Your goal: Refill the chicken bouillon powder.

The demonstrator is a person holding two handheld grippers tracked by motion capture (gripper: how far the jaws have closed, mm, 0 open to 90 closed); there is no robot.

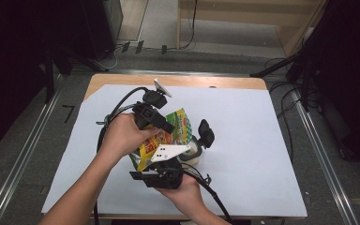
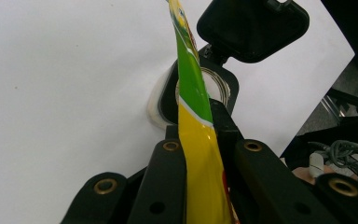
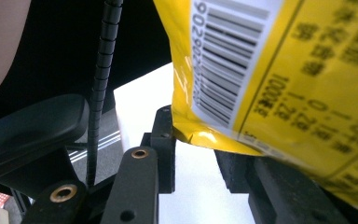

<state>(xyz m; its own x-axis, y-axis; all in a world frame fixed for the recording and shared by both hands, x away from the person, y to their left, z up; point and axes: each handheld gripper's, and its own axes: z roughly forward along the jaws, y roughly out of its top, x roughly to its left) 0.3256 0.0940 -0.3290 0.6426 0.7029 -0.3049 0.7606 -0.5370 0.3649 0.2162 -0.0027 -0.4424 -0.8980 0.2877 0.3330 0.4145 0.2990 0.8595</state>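
A yellow and green snack pouch point(image 1: 171, 133) is held up over the white sheet, tilted. My left gripper point(image 1: 168, 126) comes in from the left and is shut on the pouch's upper edge; in the left gripper view the thin edge of the pouch point(image 2: 196, 140) runs up between the closed jaws of the left gripper point(image 2: 198, 126). My right gripper point(image 1: 161, 164) is below, at the pouch's bottom end. In the right gripper view the barcode corner of the pouch point(image 3: 261, 70) hangs over the right gripper point(image 3: 198, 140), whose jaws stand apart with white table showing between them.
A white jar point(image 1: 194, 153) with a black collar stands just right of the pouch, its black flip lid point(image 1: 206, 132) standing open; the left gripper view shows its mouth point(image 2: 214, 84) beyond the pouch. White paper point(image 1: 253, 140) covers the wooden table point(image 1: 215, 82). Cables trail from both grippers.
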